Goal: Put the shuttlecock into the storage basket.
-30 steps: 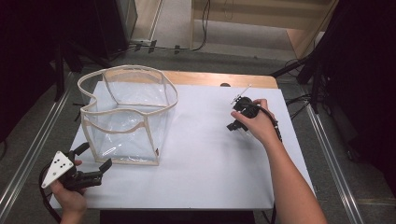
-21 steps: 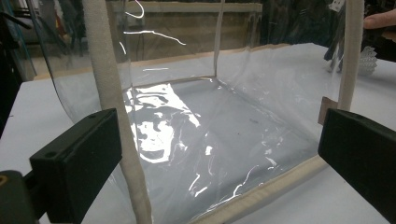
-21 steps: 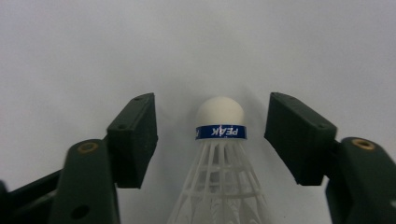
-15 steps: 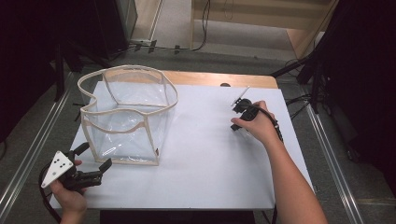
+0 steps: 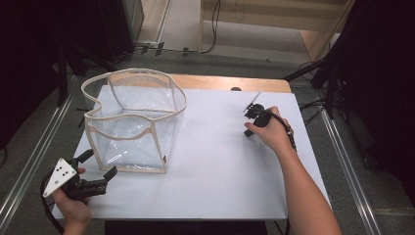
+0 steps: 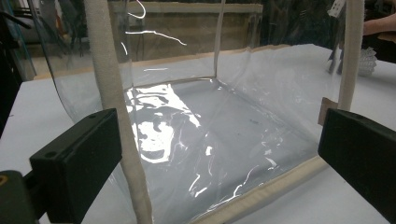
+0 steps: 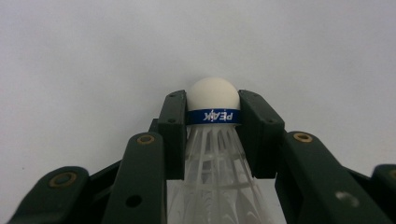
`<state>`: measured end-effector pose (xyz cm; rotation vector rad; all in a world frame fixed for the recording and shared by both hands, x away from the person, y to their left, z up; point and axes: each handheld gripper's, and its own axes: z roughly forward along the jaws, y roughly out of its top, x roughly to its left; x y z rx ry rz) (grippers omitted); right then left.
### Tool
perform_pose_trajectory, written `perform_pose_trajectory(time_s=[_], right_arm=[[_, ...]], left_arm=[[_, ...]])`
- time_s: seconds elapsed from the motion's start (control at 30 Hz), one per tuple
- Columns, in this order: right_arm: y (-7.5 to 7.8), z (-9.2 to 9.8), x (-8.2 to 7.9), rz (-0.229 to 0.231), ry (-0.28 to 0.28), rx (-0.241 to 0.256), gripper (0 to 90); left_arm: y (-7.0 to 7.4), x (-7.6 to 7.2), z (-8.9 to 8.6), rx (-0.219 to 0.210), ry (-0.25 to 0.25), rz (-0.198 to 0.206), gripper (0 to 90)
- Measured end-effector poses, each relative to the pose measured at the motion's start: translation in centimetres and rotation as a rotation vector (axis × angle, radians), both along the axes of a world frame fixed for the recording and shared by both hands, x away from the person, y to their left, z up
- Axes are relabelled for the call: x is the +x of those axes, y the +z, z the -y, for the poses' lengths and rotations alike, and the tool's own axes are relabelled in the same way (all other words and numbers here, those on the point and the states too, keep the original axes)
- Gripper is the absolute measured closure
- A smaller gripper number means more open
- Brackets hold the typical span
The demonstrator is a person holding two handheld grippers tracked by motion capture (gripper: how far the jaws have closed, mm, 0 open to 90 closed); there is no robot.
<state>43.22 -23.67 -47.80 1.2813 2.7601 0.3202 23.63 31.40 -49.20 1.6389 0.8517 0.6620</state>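
In the right gripper view, the right gripper (image 7: 212, 126) is clamped on a white shuttlecock (image 7: 213, 100) at centre frame, its jaws pressing the blue band just under the rounded cork tip. In the high view this gripper (image 5: 250, 120) sits right of centre over the white table (image 5: 215, 161). At lower left, the left gripper (image 5: 100, 166) is spread wide, holding nothing, just beside the clear bag (image 5: 132, 120).
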Motion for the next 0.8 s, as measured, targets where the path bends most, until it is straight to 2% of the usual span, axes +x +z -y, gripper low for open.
perform_pose_trajectory(time_s=[0.2, 0.4, 0.7, 0.8], right_arm=[[1.0, 0.4, -0.1, 0.032, -0.001, 0.053, 62.3], [1.6, 0.4, -0.1, 0.055, 0.000, 0.078, 62.4], [3.1, -0.7, -0.2, 0.080, 0.027, 0.099, 62.4], [3.9, -1.3, -0.2, 0.095, 0.039, 0.121, 62.4]], left_arm=[[0.0, 0.0, 0.0, 0.002, 0.000, 0.000, 0.1], [0.0, 0.0, 0.0, 0.004, 0.000, -0.001, 0.1], [0.0, 0.0, 0.0, 0.004, 0.000, 0.000, 0.1], [0.0, 0.0, 0.0, 0.003, -0.001, 0.001, 0.1]])
